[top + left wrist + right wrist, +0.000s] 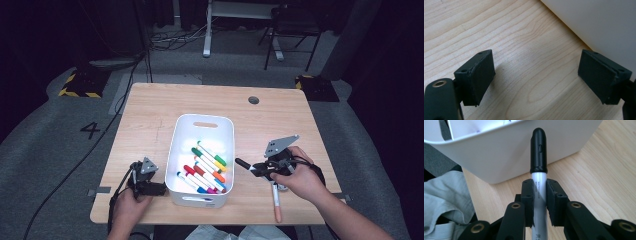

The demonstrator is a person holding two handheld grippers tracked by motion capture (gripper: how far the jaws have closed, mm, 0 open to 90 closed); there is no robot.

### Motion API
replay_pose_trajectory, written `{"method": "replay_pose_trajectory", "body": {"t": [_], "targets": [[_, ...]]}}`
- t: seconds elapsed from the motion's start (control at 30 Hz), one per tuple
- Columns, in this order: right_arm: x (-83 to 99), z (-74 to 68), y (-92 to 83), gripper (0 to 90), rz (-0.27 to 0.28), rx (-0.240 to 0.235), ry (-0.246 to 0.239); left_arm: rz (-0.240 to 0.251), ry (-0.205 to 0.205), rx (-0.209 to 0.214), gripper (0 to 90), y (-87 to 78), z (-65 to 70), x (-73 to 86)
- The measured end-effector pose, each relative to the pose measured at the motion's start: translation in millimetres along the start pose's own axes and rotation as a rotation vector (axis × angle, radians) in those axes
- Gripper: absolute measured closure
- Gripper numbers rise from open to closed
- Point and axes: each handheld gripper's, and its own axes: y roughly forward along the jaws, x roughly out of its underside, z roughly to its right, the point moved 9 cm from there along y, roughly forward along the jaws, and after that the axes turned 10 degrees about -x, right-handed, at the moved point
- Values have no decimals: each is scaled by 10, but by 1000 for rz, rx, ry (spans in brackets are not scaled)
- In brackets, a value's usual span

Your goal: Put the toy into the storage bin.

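Black-capped marker (538, 150) clamped in right claw (257, 168), raised beside bin (200, 125); left claw (535, 77) agape, low.

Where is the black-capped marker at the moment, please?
In the high view the black-capped marker is clamped in the right tongs, just right of the white bin, with its cap pointing at the bin.
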Motion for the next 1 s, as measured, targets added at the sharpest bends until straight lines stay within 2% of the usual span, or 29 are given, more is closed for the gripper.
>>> {"method": "replay_pose_trajectory", "body": {"t": [0.23,0.5,0.67,1.0], "targets": [[-177,-60,-175,768,49,-6,-3,1,-3,1,142,2,3,-3],[-364,-92,-226,768,66,-9,-19,3,-2,-2,142,6,0,-6],[-527,-94,-195,768,79,-16,-37,3,-2,-2,142,6,0,-6],[-833,-75,22,768,78,-41,-66,-1,3,5,143,-3,-3,6]]}}
